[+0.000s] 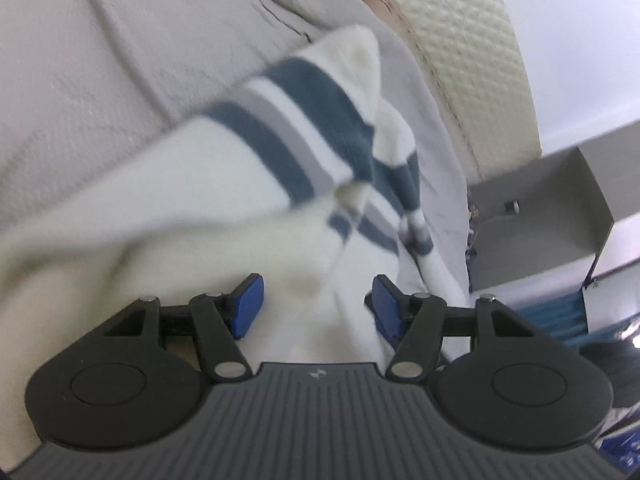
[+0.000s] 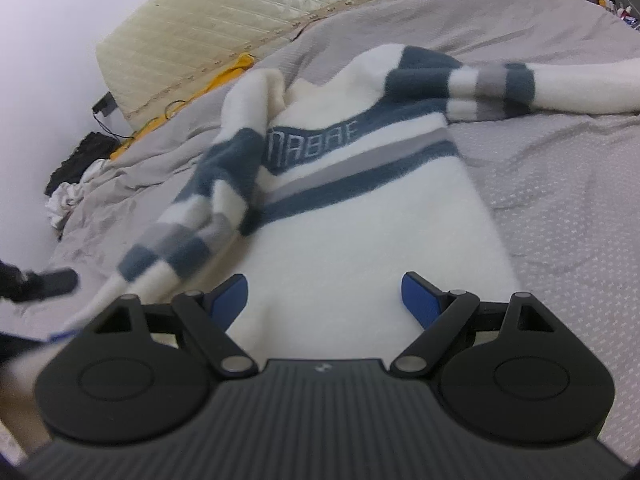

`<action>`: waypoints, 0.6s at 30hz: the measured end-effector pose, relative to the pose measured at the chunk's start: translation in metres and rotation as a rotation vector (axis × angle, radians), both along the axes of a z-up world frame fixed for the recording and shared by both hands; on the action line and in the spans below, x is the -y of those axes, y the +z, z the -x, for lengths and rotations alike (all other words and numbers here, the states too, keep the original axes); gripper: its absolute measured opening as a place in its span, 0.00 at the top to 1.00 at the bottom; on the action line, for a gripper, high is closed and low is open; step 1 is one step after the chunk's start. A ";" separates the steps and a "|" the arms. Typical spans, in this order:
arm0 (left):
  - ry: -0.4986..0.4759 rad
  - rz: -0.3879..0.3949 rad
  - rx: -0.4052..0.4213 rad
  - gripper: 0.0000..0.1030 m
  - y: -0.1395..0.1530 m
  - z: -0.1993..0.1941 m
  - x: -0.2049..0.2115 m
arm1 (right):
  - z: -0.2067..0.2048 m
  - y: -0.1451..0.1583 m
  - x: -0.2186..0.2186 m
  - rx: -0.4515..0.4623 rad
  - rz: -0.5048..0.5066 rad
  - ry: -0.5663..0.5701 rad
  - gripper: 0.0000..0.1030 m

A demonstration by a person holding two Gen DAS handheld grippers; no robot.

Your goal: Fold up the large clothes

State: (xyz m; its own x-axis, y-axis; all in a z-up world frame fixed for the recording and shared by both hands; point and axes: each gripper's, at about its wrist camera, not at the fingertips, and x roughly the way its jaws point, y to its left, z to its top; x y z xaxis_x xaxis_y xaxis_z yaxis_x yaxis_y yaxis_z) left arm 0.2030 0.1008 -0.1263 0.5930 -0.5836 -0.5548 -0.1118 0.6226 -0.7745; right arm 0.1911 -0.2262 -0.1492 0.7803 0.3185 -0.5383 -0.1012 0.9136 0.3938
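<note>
A white sweater (image 2: pixel 360 220) with blue and grey stripes lay on the bed (image 2: pixel 560 168), its body just ahead of the released right hand-held gripper (image 2: pixel 324 300). The left hand-held gripper (image 1: pixel 316 304) was also unclenched, so the loosely draped sleeve (image 2: pixel 192 220) risked sliding and spoiling the fold.

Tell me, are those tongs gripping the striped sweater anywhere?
No. Both the left tongs and right tongs are open over the fluffy white, blue-striped sweater, holding nothing.
</note>
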 end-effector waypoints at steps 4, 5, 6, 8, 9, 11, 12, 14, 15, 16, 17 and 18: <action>0.131 0.058 0.006 0.37 -0.015 -0.001 -0.008 | 0.003 0.003 -0.005 0.012 -0.023 0.023 0.17; 0.167 0.095 0.008 0.37 -0.018 -0.001 -0.015 | 0.003 0.002 -0.007 0.012 -0.015 0.027 0.17; 0.204 0.134 0.016 0.37 -0.019 0.002 -0.022 | 0.003 0.001 -0.008 0.008 -0.007 0.029 0.17; 0.273 0.207 0.034 0.37 -0.022 0.009 -0.036 | 0.001 0.000 -0.009 0.001 -0.002 0.033 0.17; 0.305 0.242 0.034 0.37 -0.024 0.012 -0.042 | 0.000 0.000 -0.009 0.004 -0.004 0.034 0.17; 0.358 0.279 0.030 0.37 -0.026 0.018 -0.049 | 0.002 0.001 -0.010 0.013 -0.009 0.049 0.17; 0.392 0.283 0.020 0.37 -0.027 0.021 -0.053 | 0.003 0.002 -0.012 0.016 -0.013 0.061 0.17; 0.430 0.294 0.002 0.37 -0.028 0.024 -0.057 | 0.003 0.000 -0.017 0.016 -0.029 0.099 0.17; 0.448 0.300 -0.008 0.37 -0.030 0.026 -0.058 | 0.003 0.000 -0.020 0.015 -0.037 0.117 0.17; 0.464 0.302 -0.016 0.37 -0.031 0.026 -0.060 | 0.003 -0.001 -0.022 0.014 -0.044 0.130 0.17; 0.480 0.304 -0.026 0.37 -0.028 0.028 -0.066 | 0.003 -0.001 -0.024 0.016 -0.055 0.144 0.17; 0.504 0.312 -0.037 0.37 -0.030 0.030 -0.070 | 0.003 0.000 -0.026 0.018 -0.062 0.156 0.17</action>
State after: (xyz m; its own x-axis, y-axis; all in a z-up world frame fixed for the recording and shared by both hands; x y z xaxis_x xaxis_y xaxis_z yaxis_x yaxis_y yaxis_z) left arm 0.1735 0.1703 -0.1559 0.8228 -0.3740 -0.4279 -0.3651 0.2292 -0.9023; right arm 0.1877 -0.2000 -0.1495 0.7285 0.4682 -0.5001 -0.2472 0.8605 0.4455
